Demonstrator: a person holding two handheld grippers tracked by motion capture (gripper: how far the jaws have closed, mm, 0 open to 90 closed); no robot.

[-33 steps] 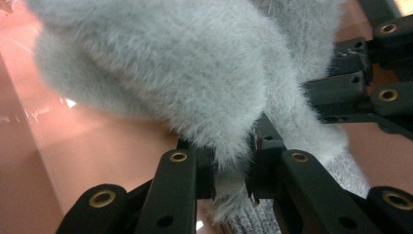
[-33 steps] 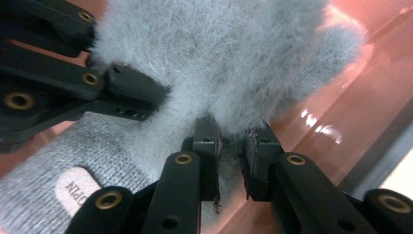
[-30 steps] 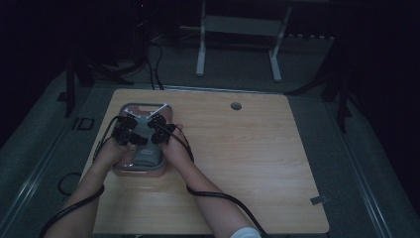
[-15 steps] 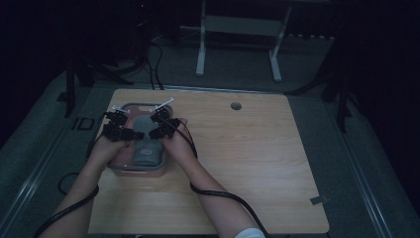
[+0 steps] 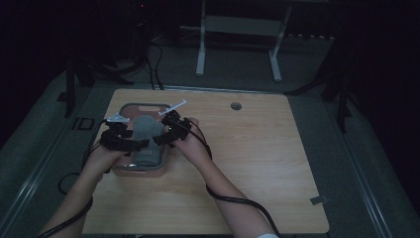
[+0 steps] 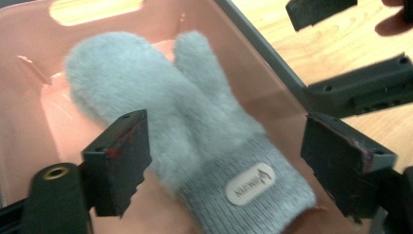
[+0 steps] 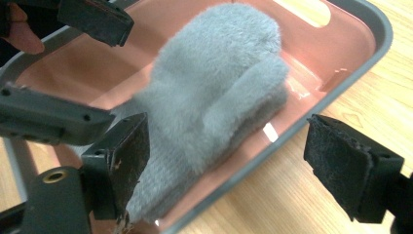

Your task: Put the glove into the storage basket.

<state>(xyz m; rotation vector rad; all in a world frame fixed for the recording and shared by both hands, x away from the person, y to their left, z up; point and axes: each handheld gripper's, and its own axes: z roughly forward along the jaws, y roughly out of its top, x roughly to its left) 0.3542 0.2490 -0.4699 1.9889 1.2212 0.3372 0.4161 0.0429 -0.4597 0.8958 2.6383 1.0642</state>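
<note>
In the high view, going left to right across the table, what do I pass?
Left claw above the pink plastic tray with grey rim → fluffy grey mitten lying in that tray → right claw → small round grey grommet in the wooden tabletop.

Both forearms are bare, and a black cable [image 5: 233, 201] trails along the right one. The left gripper [image 6: 229, 161] has black blocky jaws with red-scuffed pads and a brass-ringed hole at 8 o'clock. A pale three-cornered plate [image 5: 172, 106] tops the right gripper [image 5: 163, 136].

mitten [image 6: 185, 122]: pale grey, fluffy; ribbed grey cuff, white oval label
tray [image 7: 350, 44]: salmon-pink inside, grey rim
table [image 5: 257, 163]: light wood grain
grippers' jaws: black
</note>
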